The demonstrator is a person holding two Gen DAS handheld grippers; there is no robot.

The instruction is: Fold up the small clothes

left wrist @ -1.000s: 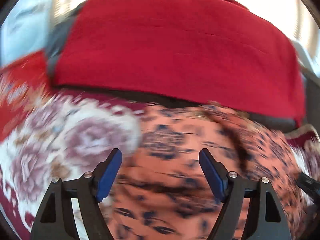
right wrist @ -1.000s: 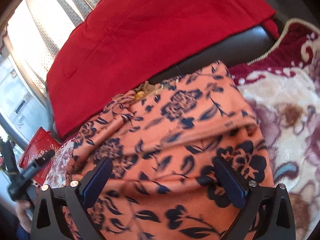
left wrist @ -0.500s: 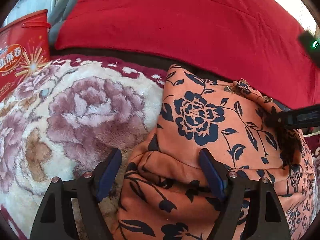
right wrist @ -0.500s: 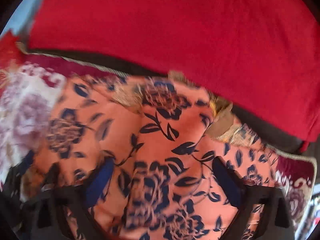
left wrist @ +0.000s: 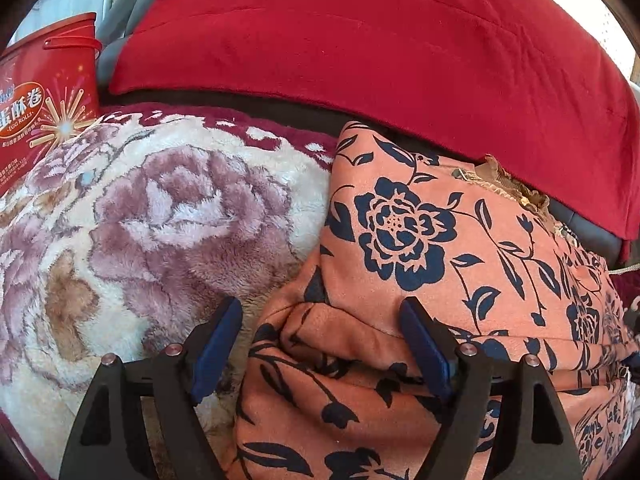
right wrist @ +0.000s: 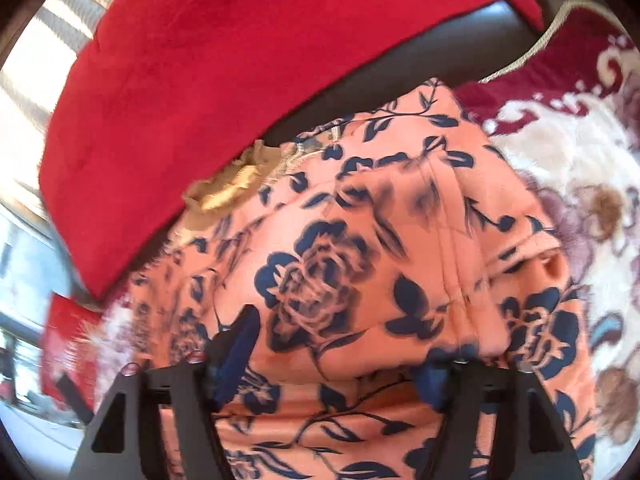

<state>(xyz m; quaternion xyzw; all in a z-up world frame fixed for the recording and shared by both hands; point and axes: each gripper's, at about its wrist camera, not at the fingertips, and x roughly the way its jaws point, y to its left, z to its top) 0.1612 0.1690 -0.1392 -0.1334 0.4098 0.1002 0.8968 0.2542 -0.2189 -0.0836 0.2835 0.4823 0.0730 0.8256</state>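
Observation:
An orange garment with dark blue flowers (left wrist: 420, 240) lies bunched on a plush floral blanket (left wrist: 160, 216); it also fills the right wrist view (right wrist: 360, 264). My left gripper (left wrist: 320, 344) is open, its jaws wide apart over the garment's folded left edge, the left finger over the blanket. My right gripper (right wrist: 340, 356) is open and low over the garment; a fold of cloth covers its right fingertip. A tan lace trim (right wrist: 228, 192) shows at the garment's far edge.
A large red cushion (left wrist: 380, 40) lies along the back against a dark sofa (right wrist: 420, 52). A red egg-roll tin (left wrist: 44, 92) stands at the far left. The blanket (right wrist: 580, 184) extends right of the garment.
Both grippers have shifted over the garment and stayed open. The right wrist view has swung, and the garment's fold now lies over its right finger. The left view has steadied near the garment's left edge.

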